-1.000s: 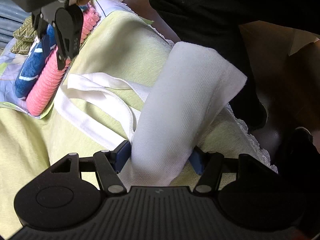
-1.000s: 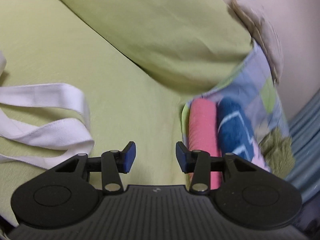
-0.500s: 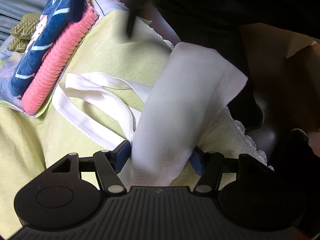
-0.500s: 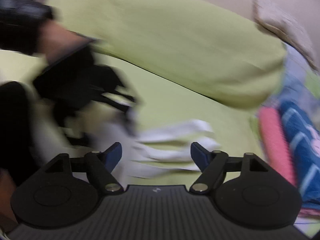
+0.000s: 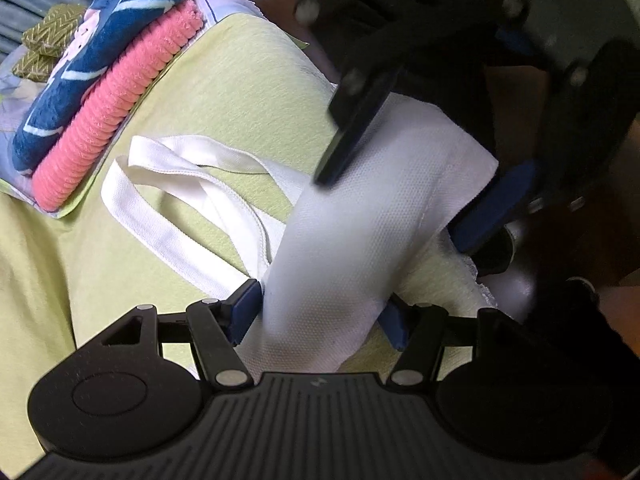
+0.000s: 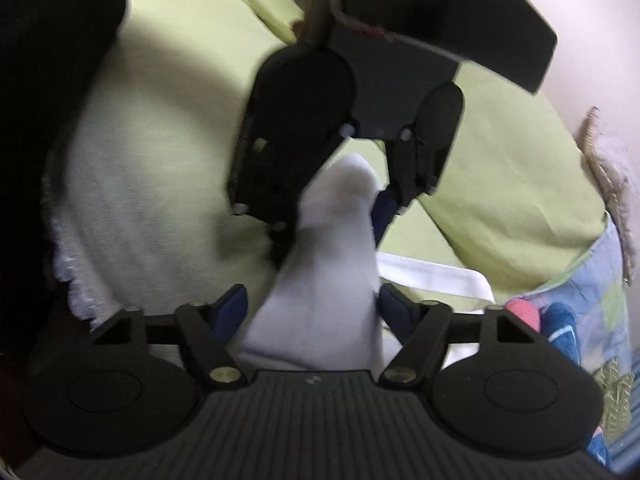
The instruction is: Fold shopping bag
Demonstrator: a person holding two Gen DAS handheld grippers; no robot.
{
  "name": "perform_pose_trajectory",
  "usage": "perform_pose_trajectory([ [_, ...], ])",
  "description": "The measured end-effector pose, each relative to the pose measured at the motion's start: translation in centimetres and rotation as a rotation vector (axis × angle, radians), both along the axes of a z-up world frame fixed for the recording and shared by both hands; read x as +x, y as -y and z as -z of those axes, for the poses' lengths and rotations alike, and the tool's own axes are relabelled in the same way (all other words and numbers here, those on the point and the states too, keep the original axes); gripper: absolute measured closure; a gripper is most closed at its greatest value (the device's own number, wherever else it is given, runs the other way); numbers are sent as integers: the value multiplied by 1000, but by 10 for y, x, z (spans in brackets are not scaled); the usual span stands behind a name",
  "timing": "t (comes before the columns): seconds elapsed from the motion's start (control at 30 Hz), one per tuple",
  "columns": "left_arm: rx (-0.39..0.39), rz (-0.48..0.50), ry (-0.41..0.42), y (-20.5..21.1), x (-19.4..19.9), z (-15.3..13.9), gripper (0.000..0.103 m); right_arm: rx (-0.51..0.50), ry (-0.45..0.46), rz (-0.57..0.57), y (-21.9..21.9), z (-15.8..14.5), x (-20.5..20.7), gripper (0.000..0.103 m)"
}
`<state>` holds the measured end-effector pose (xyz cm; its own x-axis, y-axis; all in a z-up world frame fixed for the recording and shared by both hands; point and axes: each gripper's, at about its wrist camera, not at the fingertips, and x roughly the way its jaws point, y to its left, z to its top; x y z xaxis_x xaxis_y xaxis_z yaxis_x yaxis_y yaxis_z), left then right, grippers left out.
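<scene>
The left tool (image 5: 320, 312) pinches one end of the white shopping bag (image 5: 360, 220) and lifts it off the green bed cover (image 5: 240, 92), probably so the other end can be taken. The right tool (image 6: 312, 308) is spread, its blue pads on either side of the bag's far end, at about 1 o'clock from the left tool. The handles (image 5: 168, 184) lie at 10 o'clock.

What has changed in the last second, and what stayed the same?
The right gripper swung from the folded towels to the bag's raised far end, which now lies between its open jaws. The left gripper kept its hold on the near end; the handles stayed flat.
</scene>
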<state>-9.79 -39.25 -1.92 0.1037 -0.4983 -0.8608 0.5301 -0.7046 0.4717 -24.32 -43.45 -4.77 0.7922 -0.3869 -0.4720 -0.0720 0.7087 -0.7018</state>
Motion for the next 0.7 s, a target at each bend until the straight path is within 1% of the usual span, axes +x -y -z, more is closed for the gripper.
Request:
perform_pose_trajectory([
  [0.03,4,-6,-6,1,0,-1,40,5,4,5,5,2,2,42],
  [0.07,8,-15,-14,2,1,-1,40,29,12,6,10,2,2,45],
  [0.1,14,-26,-29,4,1,-3,40,55,17,7,16,1,2,46],
  [0.17,39,-55,-80,10,4,-7,40,135,-10,4,28,-6,0,51],
  [0.27,72,-82,-144,20,8,-13,40,373,-67,6,66,-27,4,51],
  [0.37,81,-96,-169,31,13,-14,40,557,-144,-28,104,-40,12,51],
  [0.53,61,-112,-202,37,17,-21,40,766,-295,-95,153,-50,33,51],
  [0.7,-8,-137,-225,26,23,-34,39,935,-430,-147,190,-50,55,51],
])
